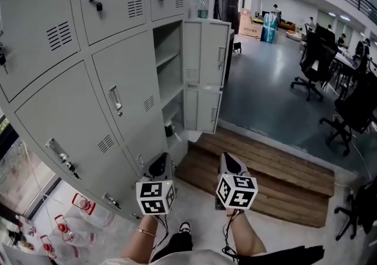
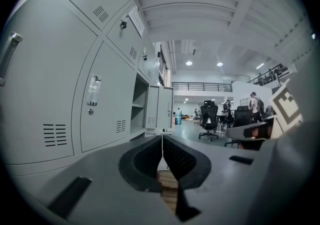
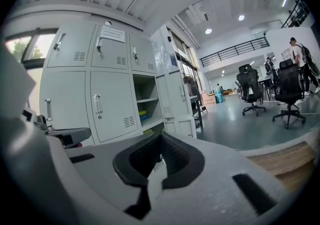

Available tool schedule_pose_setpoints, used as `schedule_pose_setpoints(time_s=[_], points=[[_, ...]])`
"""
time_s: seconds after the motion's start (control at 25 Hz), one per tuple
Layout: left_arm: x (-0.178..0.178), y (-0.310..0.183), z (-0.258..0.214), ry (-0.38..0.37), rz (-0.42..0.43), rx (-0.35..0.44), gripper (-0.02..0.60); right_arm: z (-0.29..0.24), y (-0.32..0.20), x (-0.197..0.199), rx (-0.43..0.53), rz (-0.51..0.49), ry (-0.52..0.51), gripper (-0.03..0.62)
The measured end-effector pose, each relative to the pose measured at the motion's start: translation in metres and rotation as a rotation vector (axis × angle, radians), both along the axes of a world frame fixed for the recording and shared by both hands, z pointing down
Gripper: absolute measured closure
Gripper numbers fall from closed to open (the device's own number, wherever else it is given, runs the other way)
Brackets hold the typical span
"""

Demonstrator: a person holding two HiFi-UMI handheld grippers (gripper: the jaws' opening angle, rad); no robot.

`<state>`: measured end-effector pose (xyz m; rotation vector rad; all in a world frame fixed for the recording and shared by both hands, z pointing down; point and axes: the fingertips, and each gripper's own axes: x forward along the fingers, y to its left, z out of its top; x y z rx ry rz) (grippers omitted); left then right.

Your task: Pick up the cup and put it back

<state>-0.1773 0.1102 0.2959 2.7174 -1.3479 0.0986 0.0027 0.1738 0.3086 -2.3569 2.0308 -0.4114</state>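
My left gripper (image 2: 162, 155) is grey with black textured pads (image 2: 148, 161), and so is my right gripper (image 3: 159, 155). Their cubes (image 1: 155, 197) carry black-and-white square markers. The lockers (image 1: 70, 99) are pale grey, the platform (image 1: 265, 178) is brown planks, and the chairs (image 1: 315, 58) are black.

A bank of lockers (image 1: 88, 81) is standing along the left, running away from the person. Its far column is standing open, with two doors (image 1: 206, 52) hanging out to the right, one above the other. A wooden platform (image 1: 265, 175) is lying on the floor just before them. The left gripper (image 1: 160, 166) and right gripper (image 1: 231, 164) are hovering side by side over its near left corner. Office chairs (image 1: 312, 63) are standing well beyond, at the right.
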Motion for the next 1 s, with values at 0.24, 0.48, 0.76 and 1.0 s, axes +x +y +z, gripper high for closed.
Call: schedule_pose_setpoints(time_s=[0.24,0.48,0.76,1.0], points=[[0.018,-0.034,0.009,-0.01,0.011,0.01,0.572,0.011,-0.034,0.015,0.0,-0.002,-0.004,0.603],[0.045,-0.095,0.017,0.013,-0.002,-0.005,0.572,0.017,-0.089,0.04,-0.023,-0.033,0.04,0.603],[0.09,-0.175,0.01,0.021,-0.007,0.001,0.572,0.008,-0.169,0.085,-0.028,-0.045,0.071,0.603],[0.116,-0.234,0.012,0.022,-0.025,-0.005,0.572,0.009,-0.23,0.114,-0.034,-0.059,0.074,0.603]])
